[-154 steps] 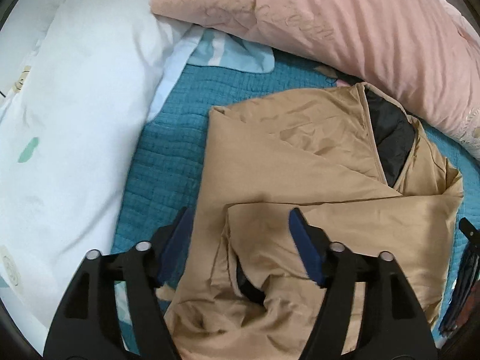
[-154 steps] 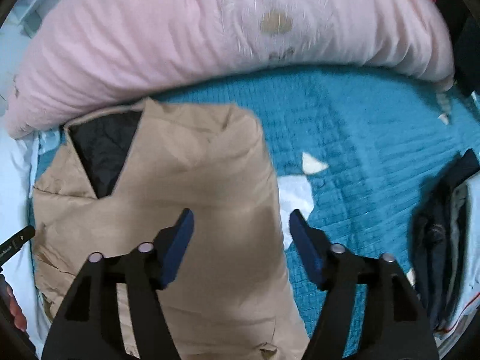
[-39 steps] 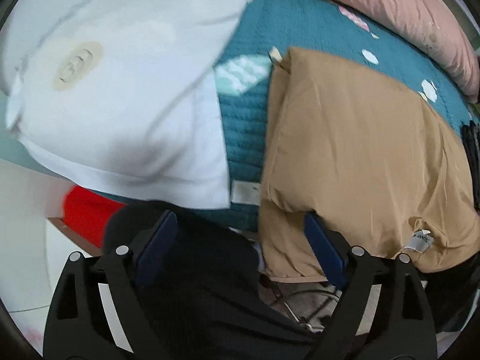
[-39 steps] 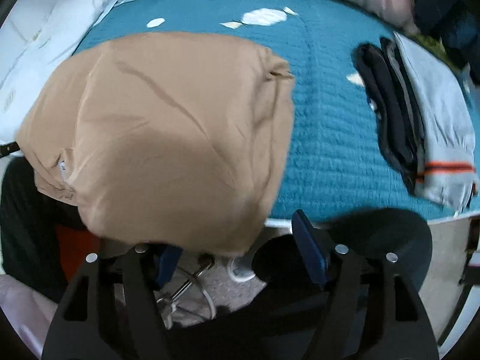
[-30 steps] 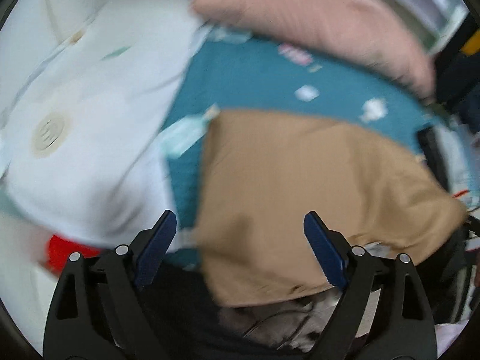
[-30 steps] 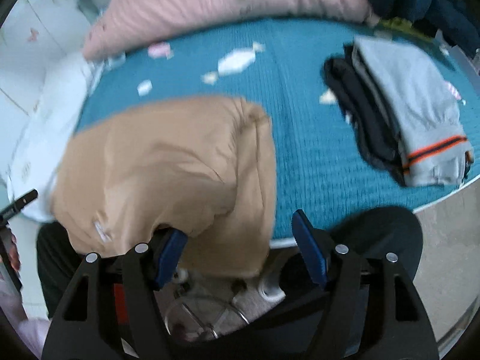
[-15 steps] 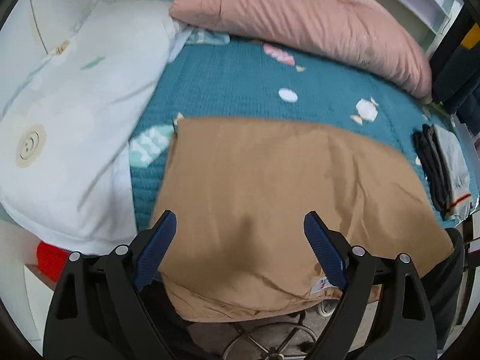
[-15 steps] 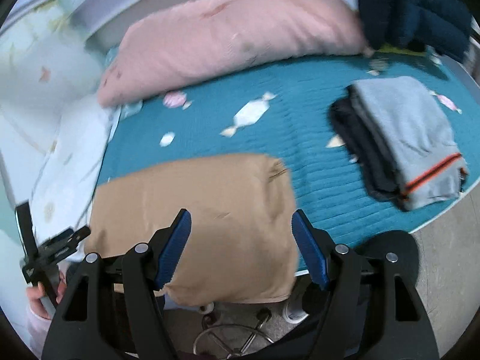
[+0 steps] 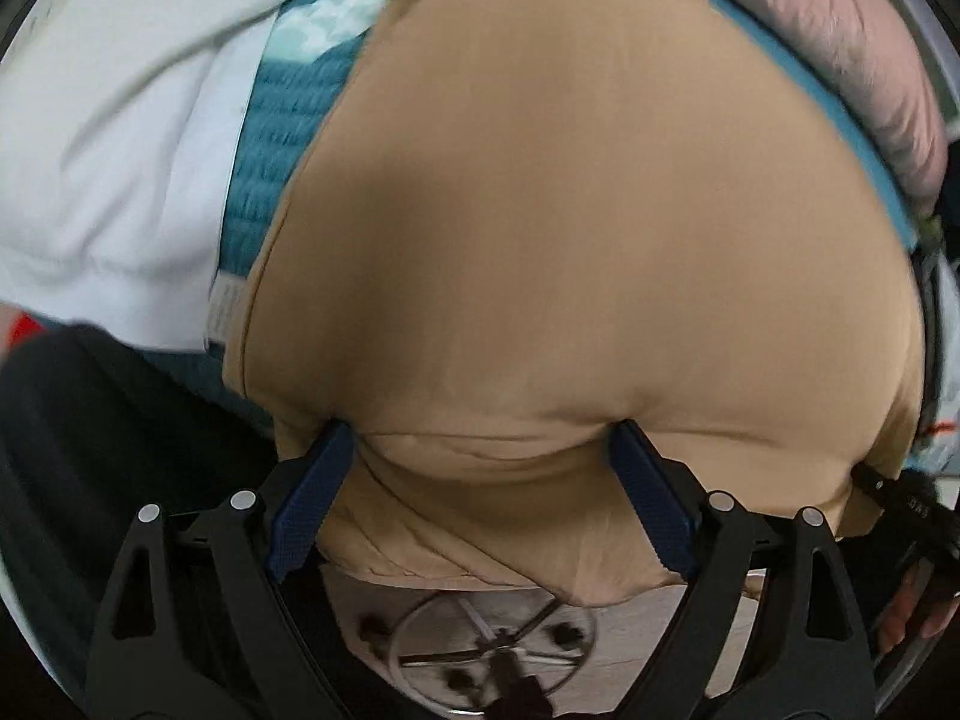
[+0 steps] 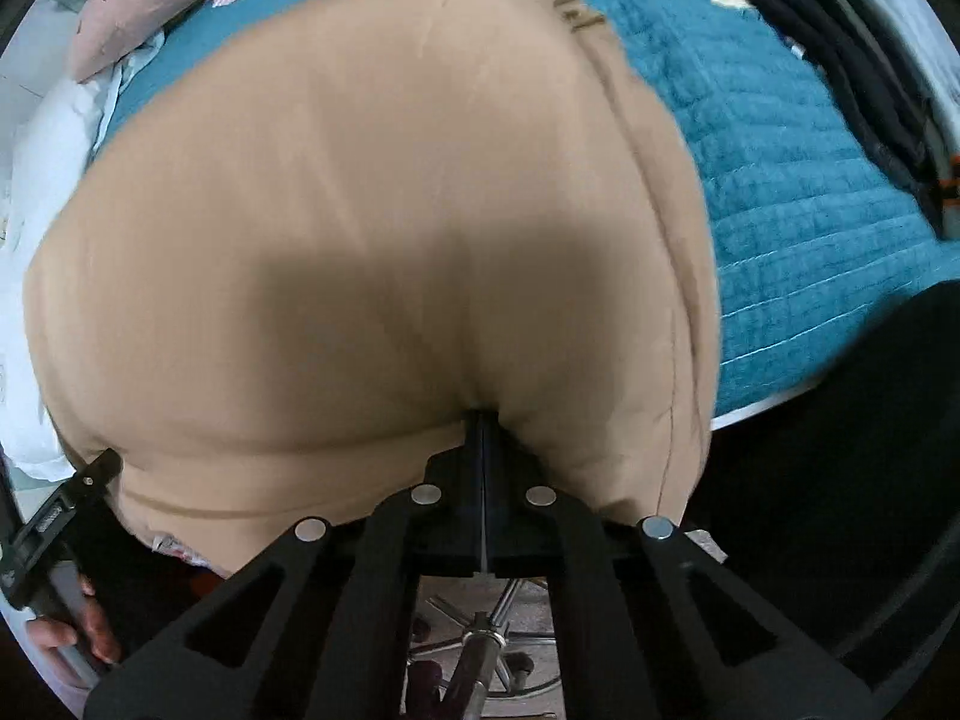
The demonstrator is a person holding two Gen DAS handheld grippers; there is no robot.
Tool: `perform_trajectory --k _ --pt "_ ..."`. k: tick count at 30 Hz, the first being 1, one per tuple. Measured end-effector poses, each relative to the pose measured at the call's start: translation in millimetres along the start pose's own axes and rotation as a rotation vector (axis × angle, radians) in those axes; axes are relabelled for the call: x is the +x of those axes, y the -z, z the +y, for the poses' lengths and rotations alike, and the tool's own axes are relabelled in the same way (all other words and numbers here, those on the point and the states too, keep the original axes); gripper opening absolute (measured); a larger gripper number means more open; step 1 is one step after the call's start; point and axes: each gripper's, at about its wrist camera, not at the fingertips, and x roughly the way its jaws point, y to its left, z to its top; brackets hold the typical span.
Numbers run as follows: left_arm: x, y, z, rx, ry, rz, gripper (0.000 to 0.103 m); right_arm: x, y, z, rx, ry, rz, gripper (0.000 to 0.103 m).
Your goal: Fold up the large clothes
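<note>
A folded tan garment (image 9: 570,210) lies on the teal quilt and fills most of both views (image 10: 360,210). Its near edge hangs over the bed's front. My left gripper (image 9: 480,480) is open, its blue pads (image 9: 312,498) standing wide at either side of a bulge in that near edge. My right gripper (image 10: 483,420) points down, and its jaws are closing tight onto the same near edge further right, with the fabric dimpled at their tip. Each gripper's black body shows at the other view's side, and a hand (image 10: 90,630) holds the left one.
The teal quilt (image 10: 780,210) covers the bed. A white pillow (image 9: 120,150) lies left, a pink pillow (image 9: 840,60) at the back. Folded dark and grey clothes (image 10: 840,60) sit at the right. A chair's wheeled base (image 9: 492,648) stands on the floor below the bed's edge (image 10: 768,408).
Both grippers have dropped down to the garment's near edge, which now fills both views. The right jaws have gone from wide apart to shut. The left jaws stay wide.
</note>
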Motion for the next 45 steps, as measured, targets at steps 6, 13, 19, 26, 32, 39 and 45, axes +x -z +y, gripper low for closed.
perform_trajectory --k 6,13,19,26,32,39,45 --pt "-23.0 -5.3 -0.8 0.014 -0.009 -0.029 0.086 -17.5 -6.2 4.2 0.017 0.003 0.002 0.0" --pt "-82.1 -20.8 -21.9 0.082 0.038 -0.139 0.086 -95.1 -33.3 22.6 -0.042 -0.117 -0.197 0.006" --pt "-114.6 -38.5 -54.6 0.144 0.076 -0.196 0.086 -103.7 -57.6 61.6 -0.147 -0.146 -0.212 0.006" --pt "-92.1 -22.2 -27.3 0.077 0.018 -0.091 0.065 -41.7 -28.2 87.8 -0.22 -0.1 -0.024 0.006" --pt "-55.4 10.0 24.6 -0.054 -0.031 0.045 0.056 -2.0 -7.0 35.0 -0.125 0.031 0.058 0.0" --pt "-95.6 8.4 26.7 -0.03 -0.066 -0.053 0.057 -32.7 -21.7 3.3 -0.015 0.042 -0.005 0.0" --pt "-135.4 -14.0 -14.0 0.116 -0.027 -0.19 0.057 -73.9 -35.1 25.1 -0.07 -0.038 -0.099 0.006"
